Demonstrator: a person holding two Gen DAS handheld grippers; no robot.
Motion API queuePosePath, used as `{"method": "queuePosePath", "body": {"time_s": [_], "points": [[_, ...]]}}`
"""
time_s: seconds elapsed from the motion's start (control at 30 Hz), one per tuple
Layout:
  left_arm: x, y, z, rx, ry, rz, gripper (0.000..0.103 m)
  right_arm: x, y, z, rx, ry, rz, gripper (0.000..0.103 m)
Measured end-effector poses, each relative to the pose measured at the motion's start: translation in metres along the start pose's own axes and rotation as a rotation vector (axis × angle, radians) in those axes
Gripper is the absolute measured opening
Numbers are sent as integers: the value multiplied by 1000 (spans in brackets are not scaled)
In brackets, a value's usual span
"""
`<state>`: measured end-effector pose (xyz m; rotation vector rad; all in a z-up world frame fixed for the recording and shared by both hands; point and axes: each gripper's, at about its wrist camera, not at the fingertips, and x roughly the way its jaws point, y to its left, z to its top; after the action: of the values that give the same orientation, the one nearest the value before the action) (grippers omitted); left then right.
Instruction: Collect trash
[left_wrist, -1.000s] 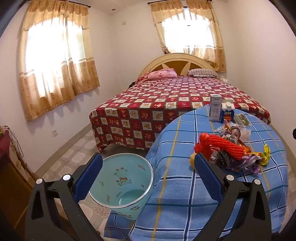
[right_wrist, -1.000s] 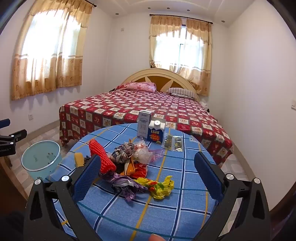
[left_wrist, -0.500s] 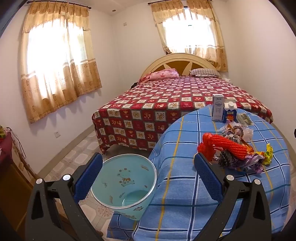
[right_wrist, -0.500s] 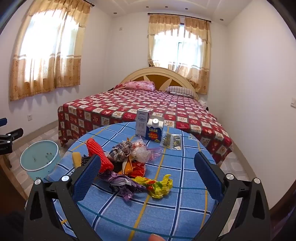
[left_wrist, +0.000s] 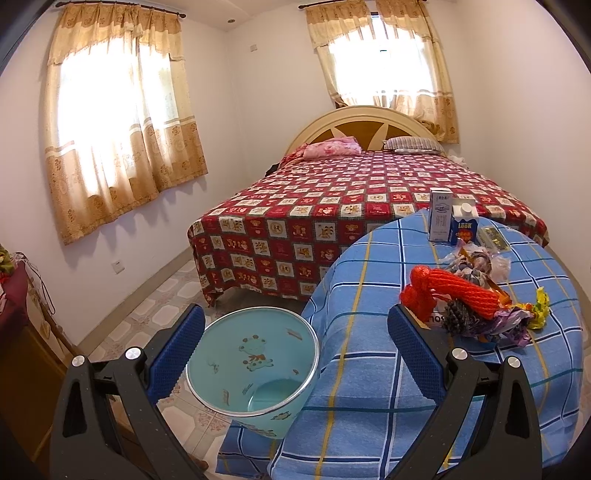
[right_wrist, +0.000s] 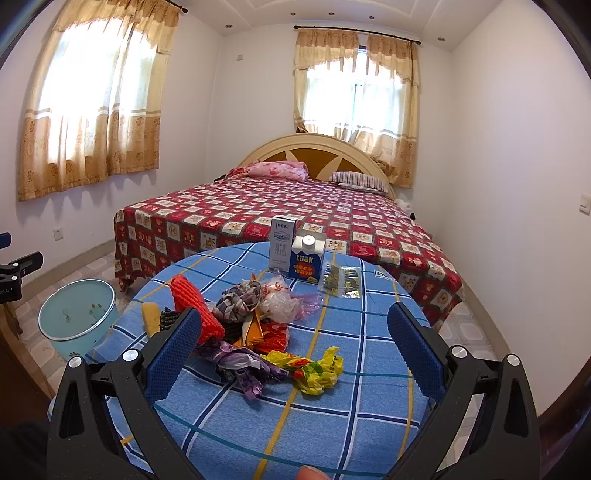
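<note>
Left gripper (left_wrist: 295, 350) nearer bin (left_wrist: 255, 365), jaws wide

We see a woven cloth cover (right_wrist: 369, 369) on the table, crinkly glossy plastic wrappers (right_wrist: 314, 369), an orange foam net (left_wrist: 458, 291), and a smooth plastic bin (left_wrist: 255, 369).

A heap of wrappers (right_wrist: 255, 325) lies on the desk (right_wrist: 369, 406), near its middle. Behind the heap, at the far edge, two cartons (right_wrist: 295, 251) stand side by side. The bin (right_wrist: 74, 317) stands on the floor, left of the desk. The bed (right_wrist: 280, 210) is behind the desk.
</note>
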<state>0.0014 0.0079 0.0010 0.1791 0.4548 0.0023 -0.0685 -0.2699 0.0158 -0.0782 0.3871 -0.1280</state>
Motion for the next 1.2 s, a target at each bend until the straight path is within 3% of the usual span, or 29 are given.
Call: {"method": "queuePosePath", "body": {"time_s": [1.2], "points": [[3,6,-1,-3,9,14,97,5,3,-7,-8,7,0,98]]}}
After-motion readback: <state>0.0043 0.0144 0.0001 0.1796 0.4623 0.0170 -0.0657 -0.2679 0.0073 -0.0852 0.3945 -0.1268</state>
